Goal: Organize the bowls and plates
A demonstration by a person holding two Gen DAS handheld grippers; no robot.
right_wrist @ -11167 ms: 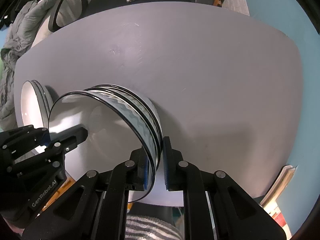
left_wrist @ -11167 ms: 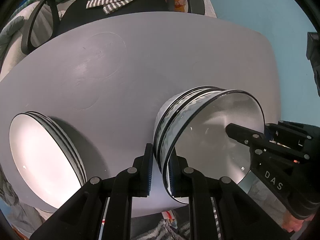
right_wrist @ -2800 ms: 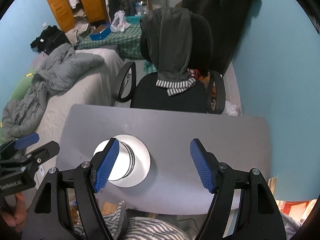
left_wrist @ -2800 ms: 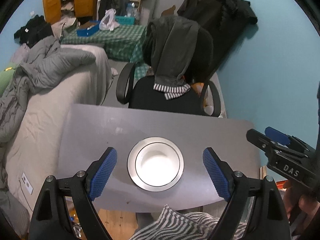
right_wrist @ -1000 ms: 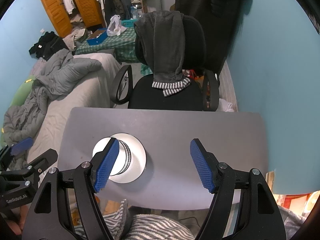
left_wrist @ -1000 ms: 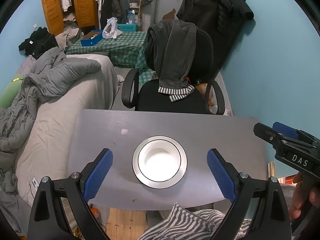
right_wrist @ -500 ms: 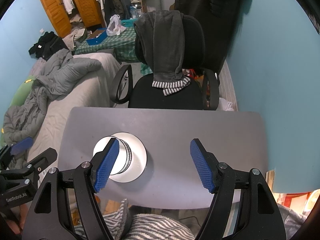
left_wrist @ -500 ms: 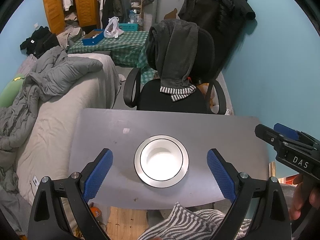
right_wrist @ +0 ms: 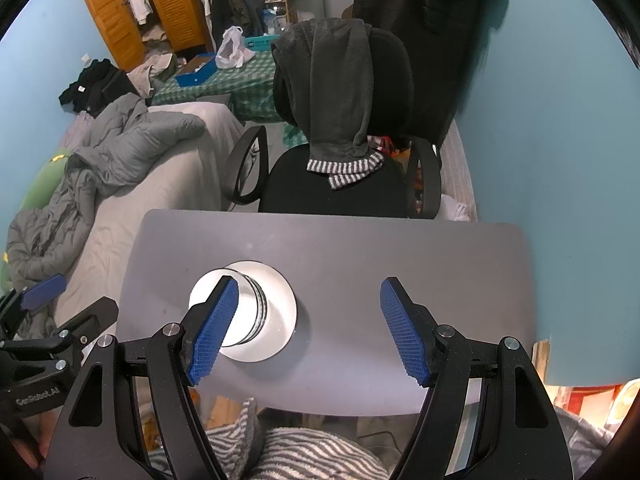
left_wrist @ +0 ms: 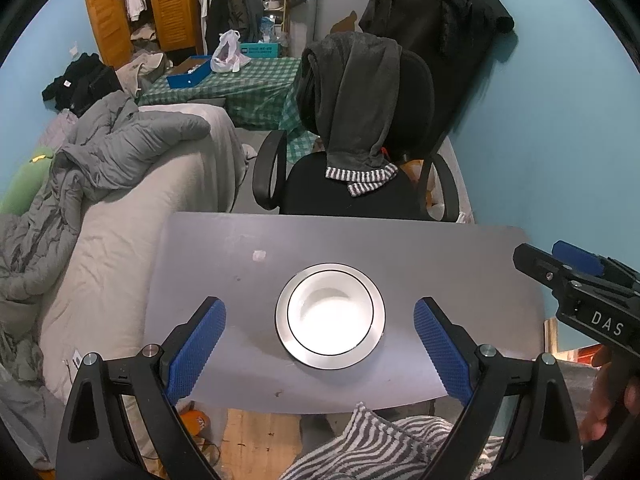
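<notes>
We hold both the left gripper (left_wrist: 320, 344) and the right gripper (right_wrist: 308, 330) spread wide and empty above the stacked bowls (left_wrist: 330, 315) on plates (left_wrist: 285, 334), on the grey table (left_wrist: 440, 264).

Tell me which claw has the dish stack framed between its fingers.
The left claw: the stack sits centred between its fingers. The right claw is offset.

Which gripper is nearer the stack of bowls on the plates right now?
Left, judging by the views. The left gripper is centred above the stack of bowls, framing it between open fingers. The right gripper hangs off to the stack's right, open and empty.
</notes>
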